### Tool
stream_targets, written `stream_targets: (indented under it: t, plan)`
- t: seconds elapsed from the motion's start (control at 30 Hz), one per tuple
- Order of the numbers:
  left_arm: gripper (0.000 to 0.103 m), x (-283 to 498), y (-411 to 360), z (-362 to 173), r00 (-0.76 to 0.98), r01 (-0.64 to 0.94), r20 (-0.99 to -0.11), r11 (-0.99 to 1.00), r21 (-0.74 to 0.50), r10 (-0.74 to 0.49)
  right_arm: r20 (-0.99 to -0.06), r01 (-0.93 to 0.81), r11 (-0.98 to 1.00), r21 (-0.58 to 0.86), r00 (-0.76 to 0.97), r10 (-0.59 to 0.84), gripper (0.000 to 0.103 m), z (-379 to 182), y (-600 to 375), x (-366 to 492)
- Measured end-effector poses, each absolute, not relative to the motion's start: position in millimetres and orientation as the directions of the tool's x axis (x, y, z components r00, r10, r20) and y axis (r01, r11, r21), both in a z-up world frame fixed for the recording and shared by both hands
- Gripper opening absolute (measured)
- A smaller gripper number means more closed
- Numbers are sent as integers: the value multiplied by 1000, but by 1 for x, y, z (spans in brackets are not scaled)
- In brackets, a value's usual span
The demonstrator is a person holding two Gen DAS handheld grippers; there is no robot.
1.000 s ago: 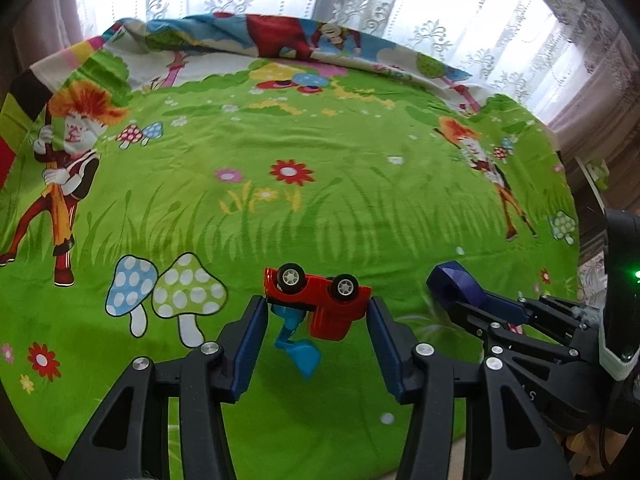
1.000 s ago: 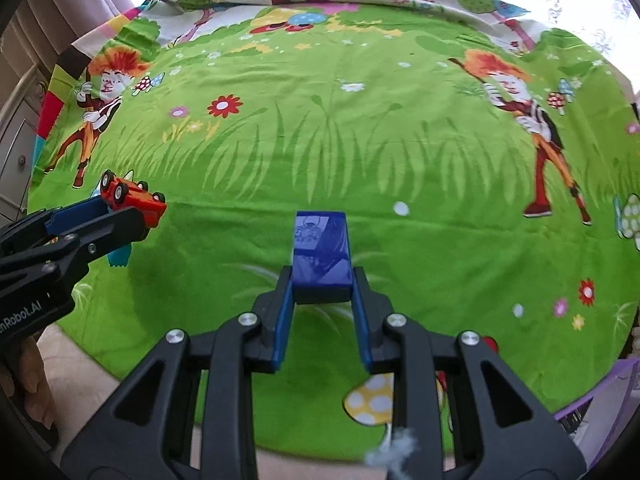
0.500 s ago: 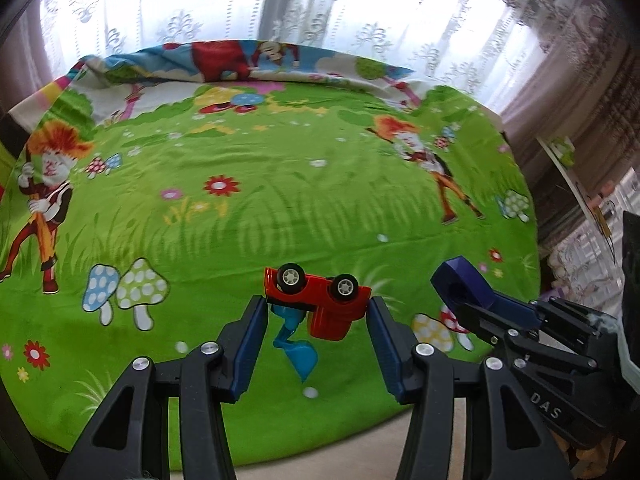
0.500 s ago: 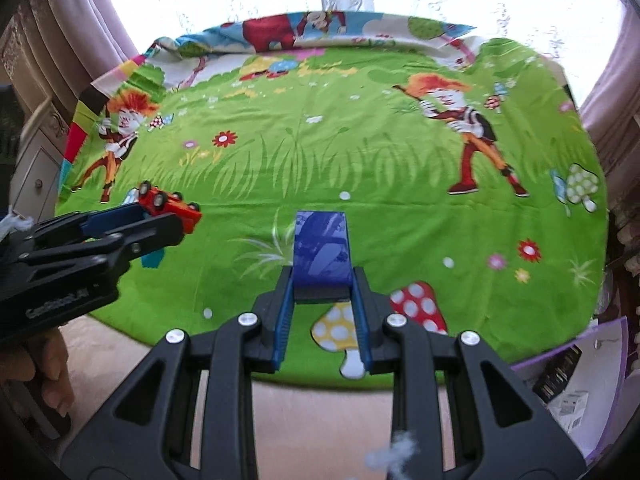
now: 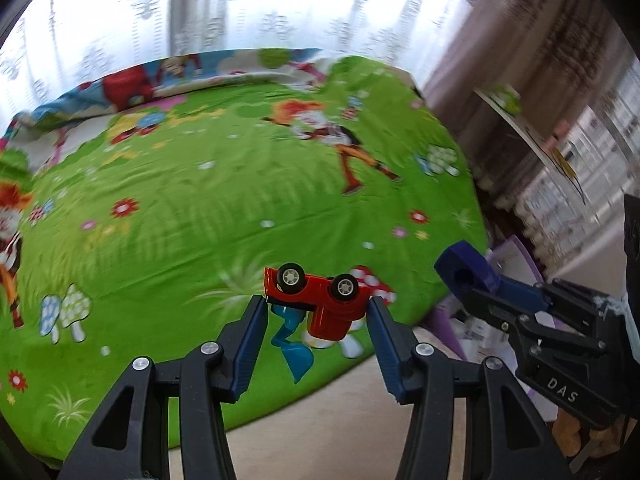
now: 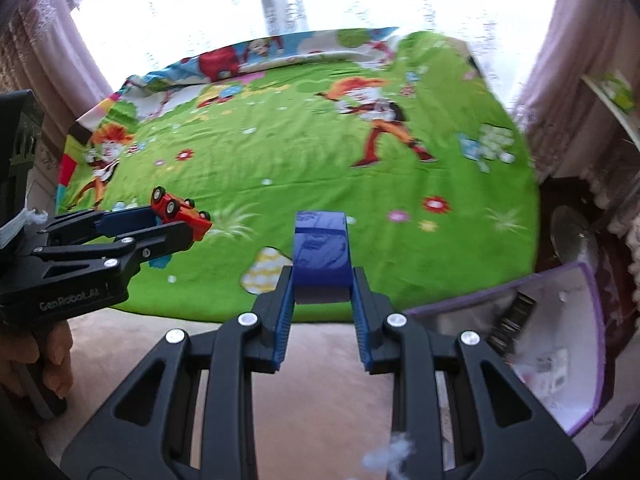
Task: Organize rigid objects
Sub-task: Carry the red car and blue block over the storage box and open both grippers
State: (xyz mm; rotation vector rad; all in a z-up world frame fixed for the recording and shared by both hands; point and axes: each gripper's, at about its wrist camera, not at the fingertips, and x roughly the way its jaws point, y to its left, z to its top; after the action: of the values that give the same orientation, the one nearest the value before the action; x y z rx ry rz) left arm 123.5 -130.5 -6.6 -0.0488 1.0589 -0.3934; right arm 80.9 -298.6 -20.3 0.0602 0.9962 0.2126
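Observation:
My left gripper [image 5: 318,314] is shut on a red toy car [image 5: 320,296] held upside down, wheels up, with a light blue scoop part [image 5: 294,346] hanging below it. It also shows in the right wrist view [image 6: 180,210] at the left. My right gripper [image 6: 320,280] is shut on a dark blue block [image 6: 320,256]. That block also shows in the left wrist view [image 5: 466,270] at the right. Both grippers are held in the air over the near edge of a bed with a green cartoon sheet [image 5: 200,208].
A purple-rimmed box [image 6: 560,344] with small items inside stands on the beige floor [image 6: 320,360] right of the bed. Lace curtains [image 5: 200,8] hang behind the bed. A shelf [image 5: 532,140] stands at the right.
Both grippers have pulled back from the bed and turned right with their objects still held. The floor and the purple-rimmed box have come into view.

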Motion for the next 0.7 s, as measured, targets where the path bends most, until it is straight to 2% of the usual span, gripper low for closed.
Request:
stream_targets:
  t: [0.7]
  plan:
    - [52,79,-266,1,239,537,-856,797,-276,-458,-837,126,992,-8,542,-75,31,-17,-399,19]
